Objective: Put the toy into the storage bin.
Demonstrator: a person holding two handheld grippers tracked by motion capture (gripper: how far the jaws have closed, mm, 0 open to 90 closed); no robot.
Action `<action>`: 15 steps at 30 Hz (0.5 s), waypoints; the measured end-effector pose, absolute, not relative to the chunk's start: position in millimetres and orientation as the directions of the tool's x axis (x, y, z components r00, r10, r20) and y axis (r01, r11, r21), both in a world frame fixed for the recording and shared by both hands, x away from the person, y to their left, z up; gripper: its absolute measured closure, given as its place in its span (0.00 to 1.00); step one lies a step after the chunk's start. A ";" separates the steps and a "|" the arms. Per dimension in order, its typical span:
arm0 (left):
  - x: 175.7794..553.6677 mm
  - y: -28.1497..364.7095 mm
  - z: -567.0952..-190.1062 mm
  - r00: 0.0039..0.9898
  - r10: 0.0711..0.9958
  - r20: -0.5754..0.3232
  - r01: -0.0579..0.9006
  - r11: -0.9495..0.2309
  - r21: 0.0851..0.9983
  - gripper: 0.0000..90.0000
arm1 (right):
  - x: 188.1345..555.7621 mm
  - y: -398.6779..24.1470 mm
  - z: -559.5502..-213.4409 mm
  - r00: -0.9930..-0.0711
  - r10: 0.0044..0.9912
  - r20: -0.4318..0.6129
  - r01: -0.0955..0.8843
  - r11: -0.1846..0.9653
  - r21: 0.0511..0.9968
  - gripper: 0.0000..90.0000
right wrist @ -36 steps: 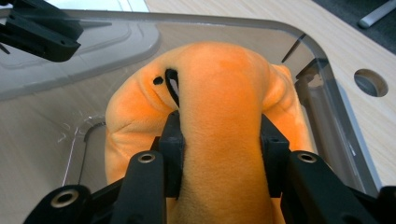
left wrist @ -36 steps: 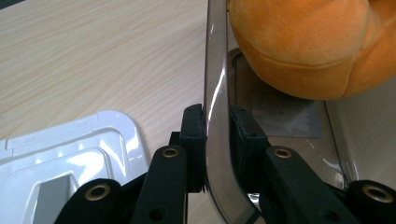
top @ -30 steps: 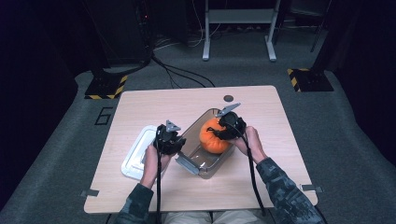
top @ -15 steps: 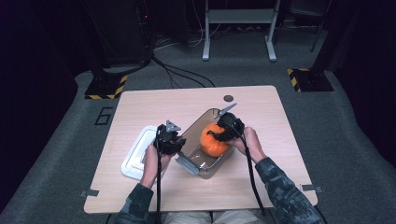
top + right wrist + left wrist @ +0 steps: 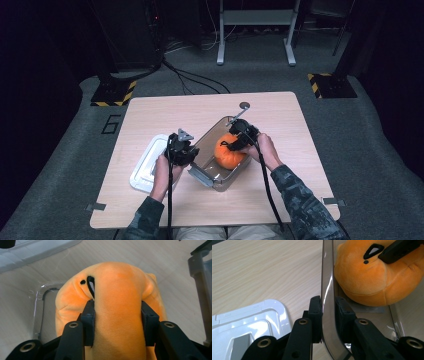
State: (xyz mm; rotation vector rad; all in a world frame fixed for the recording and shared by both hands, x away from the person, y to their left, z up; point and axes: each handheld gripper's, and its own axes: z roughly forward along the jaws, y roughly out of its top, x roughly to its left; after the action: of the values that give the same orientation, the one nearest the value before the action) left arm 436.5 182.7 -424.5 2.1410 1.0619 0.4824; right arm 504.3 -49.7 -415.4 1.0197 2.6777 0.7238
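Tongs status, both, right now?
Left tongs: closed on the clear container wall.
Right tongs: easing open, pads still on the orange plush.

The light wood-grain tabletop (image 5: 165, 112) carries a clear plastic container (image 5: 207, 142) set at an angle near its middle, a white lid (image 5: 145, 167) lying flat just beside the container's left, and a small dark round mark (image 5: 244, 105) near the far edge.
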 end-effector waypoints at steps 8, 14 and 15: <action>437.0 182.5 -424.1 0.597 0.802 0.027 0.549 -0.433 0.716 0.85 | 508.2 -49.6 -418.5 -0.746 0.666 0.015 0.590 0.649 0.481 0.62; 437.0 182.2 -424.0 0.597 0.802 0.028 0.549 -0.433 0.715 0.85 | 508.0 -49.1 -418.4 -0.751 0.660 0.011 0.585 0.657 0.475 0.59; 436.9 182.2 -423.8 0.597 0.802 0.029 0.549 -0.435 0.714 0.85 | 507.9 -48.8 -418.2 -0.752 0.659 0.012 0.585 0.659 0.472 0.58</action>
State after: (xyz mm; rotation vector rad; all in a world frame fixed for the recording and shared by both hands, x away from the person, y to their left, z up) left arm 436.9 182.2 -423.8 2.1510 1.0642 0.4840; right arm 507.9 -48.8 -418.2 1.0258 2.7130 0.6876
